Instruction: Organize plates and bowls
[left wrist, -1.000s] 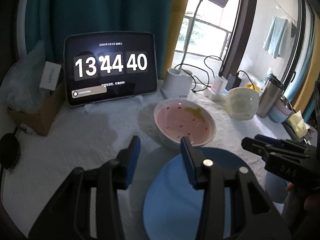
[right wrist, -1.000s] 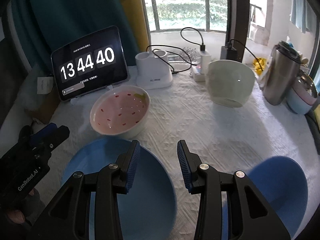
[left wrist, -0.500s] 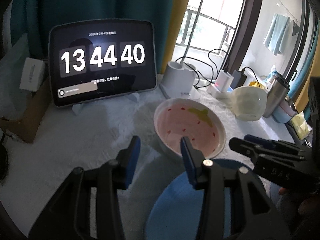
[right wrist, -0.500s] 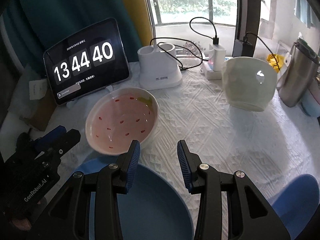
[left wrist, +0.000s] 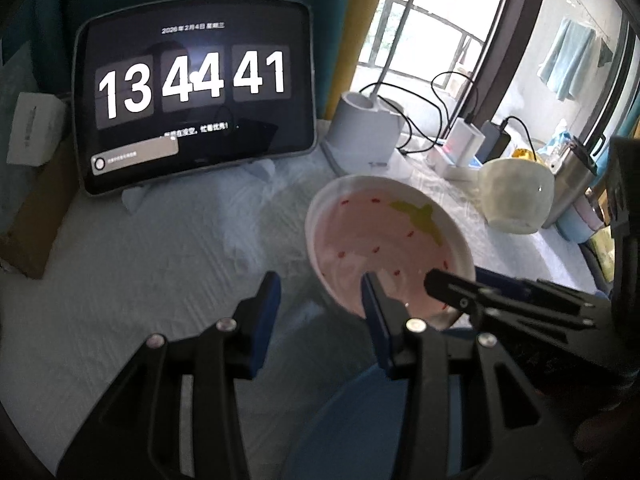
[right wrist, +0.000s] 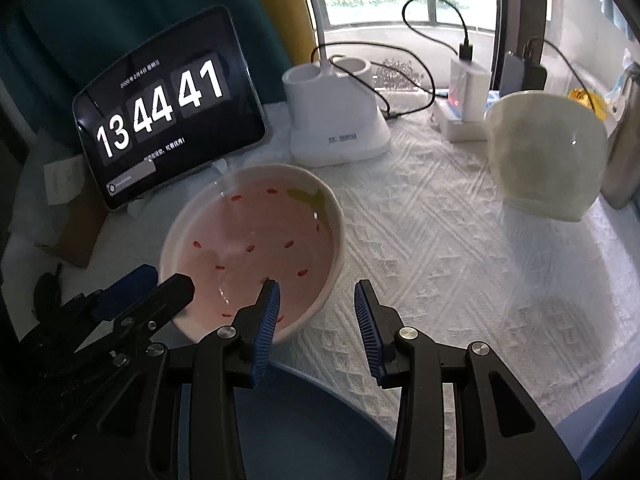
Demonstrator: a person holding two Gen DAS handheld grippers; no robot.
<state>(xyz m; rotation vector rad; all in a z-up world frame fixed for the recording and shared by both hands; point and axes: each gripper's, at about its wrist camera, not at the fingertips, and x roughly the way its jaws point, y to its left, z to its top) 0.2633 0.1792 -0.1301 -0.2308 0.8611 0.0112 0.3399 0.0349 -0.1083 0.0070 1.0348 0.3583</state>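
Both tools, left tool [left wrist: 318, 304] and right tool [right wrist: 316, 304], have come forward and down over the counter [right wrist: 432, 240]; we hold each half open, with nothing between the pads. Blue plate [right wrist: 304, 424], under our tips a second ago, now lies beneath the tools, and the pink bowl [right wrist: 256, 240] sits just ahead, its near rim between them. We judge a two-sided grasp on it is next.

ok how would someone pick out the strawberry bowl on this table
Start at the tablet showing the clock at the back of the white tablecloth. Just in front of it sits the bowl: white outside, pink inside with red seed marks and a green leaf, unlike the plain cream bowl.
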